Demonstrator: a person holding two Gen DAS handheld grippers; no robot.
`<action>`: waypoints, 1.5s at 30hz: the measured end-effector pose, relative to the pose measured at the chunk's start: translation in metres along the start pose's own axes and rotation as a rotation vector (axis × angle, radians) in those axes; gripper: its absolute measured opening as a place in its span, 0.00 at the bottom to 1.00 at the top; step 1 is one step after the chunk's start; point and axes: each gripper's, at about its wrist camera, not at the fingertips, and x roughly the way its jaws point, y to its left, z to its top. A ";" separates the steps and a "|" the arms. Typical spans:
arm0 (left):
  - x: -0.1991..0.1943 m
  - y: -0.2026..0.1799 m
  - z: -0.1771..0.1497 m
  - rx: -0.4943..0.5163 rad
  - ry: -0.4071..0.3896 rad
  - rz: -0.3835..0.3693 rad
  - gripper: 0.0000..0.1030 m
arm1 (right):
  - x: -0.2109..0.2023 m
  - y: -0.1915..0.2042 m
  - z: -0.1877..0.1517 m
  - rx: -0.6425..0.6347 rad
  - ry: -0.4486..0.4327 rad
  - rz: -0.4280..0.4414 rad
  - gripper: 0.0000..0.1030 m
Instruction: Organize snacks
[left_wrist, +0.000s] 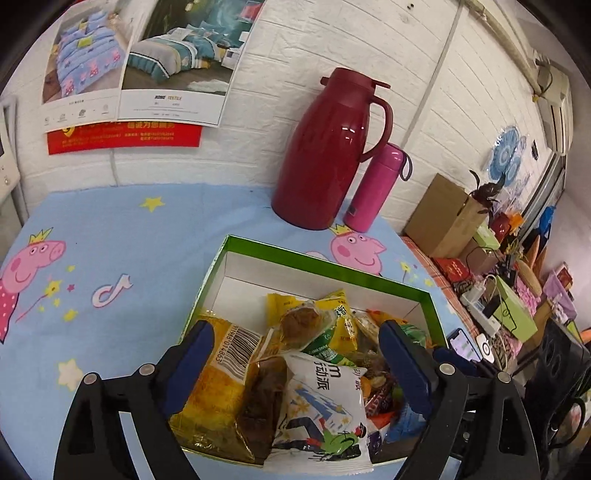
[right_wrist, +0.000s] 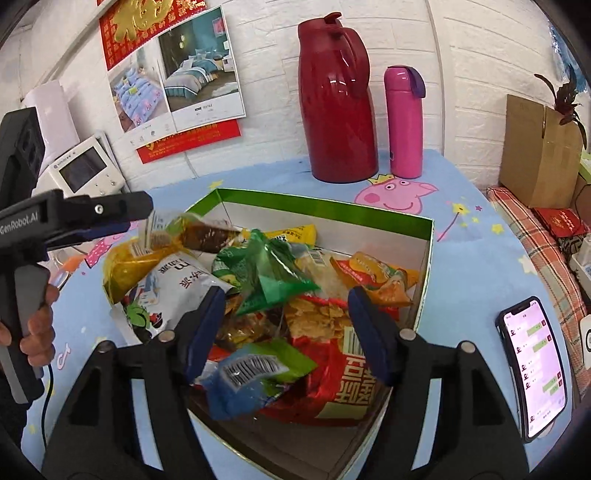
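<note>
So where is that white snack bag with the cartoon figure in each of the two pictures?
Left wrist view: the white snack bag lies bottom centre, at the near end of the green-rimmed box.
Right wrist view: the same bag sits left of centre, at the box's left side.
Shared landmark: the dark red jug by the wall.

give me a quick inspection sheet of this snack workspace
surface: blue cartoon tablecloth, bare on the left
job's things: green-rimmed box piled with snack packets; white packet at its near left
clutter: red jug, pink flask, phone right of the box
grippers: left gripper open above the packets; right gripper open above the box
cables: black cord below the hand
surroundings: white brick wall, posters, cardboard box
</note>
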 end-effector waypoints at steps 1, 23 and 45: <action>0.000 0.001 -0.001 0.007 0.000 0.005 0.91 | -0.001 -0.002 -0.003 0.001 -0.005 -0.004 0.70; -0.157 -0.060 -0.051 0.182 -0.130 0.205 1.00 | -0.182 0.056 -0.006 -0.085 -0.050 -0.026 0.96; -0.292 -0.065 -0.162 0.150 -0.129 0.316 1.00 | -0.331 0.076 -0.075 -0.178 -0.123 -0.034 0.99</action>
